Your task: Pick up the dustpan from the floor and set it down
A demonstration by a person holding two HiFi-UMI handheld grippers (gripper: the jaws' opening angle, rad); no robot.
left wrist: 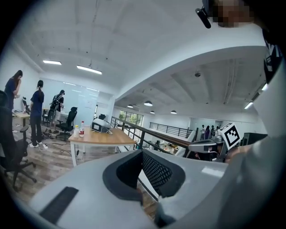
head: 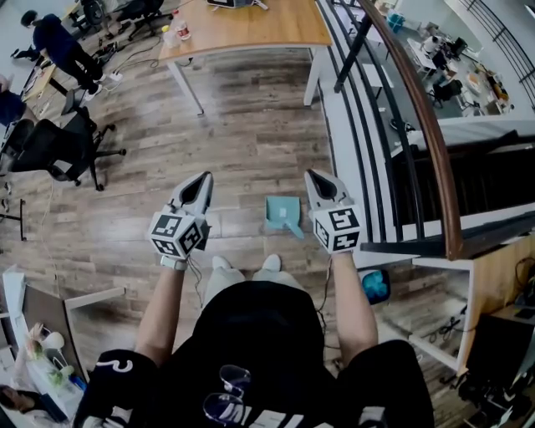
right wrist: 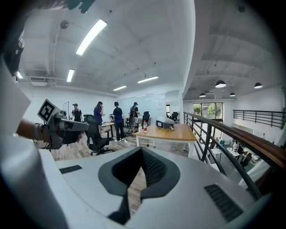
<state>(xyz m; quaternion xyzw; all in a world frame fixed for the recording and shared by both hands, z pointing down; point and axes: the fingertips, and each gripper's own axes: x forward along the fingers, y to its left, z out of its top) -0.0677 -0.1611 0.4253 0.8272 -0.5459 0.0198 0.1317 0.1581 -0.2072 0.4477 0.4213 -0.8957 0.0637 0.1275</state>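
Observation:
A teal dustpan (head: 282, 214) lies flat on the wooden floor just ahead of the person's feet, its handle pointing back and to the right. Both grippers are held up in the air above it, one on each side, and neither touches it. My left gripper (head: 199, 185) is shut with nothing in it, its tips meeting in the left gripper view (left wrist: 142, 152). My right gripper (head: 322, 179) is closer to the dustpan and is also shut and empty (right wrist: 142, 150). The dustpan is out of sight in both gripper views, which look level across the room.
A wooden table (head: 242, 25) stands ahead. A dark railing with a wooden handrail (head: 422, 117) runs along the right, with a stairwell beyond it. A black office chair (head: 52, 147) stands at the left, and a person (head: 58, 42) at the far left. A blue object (head: 375, 285) lies at the lower right.

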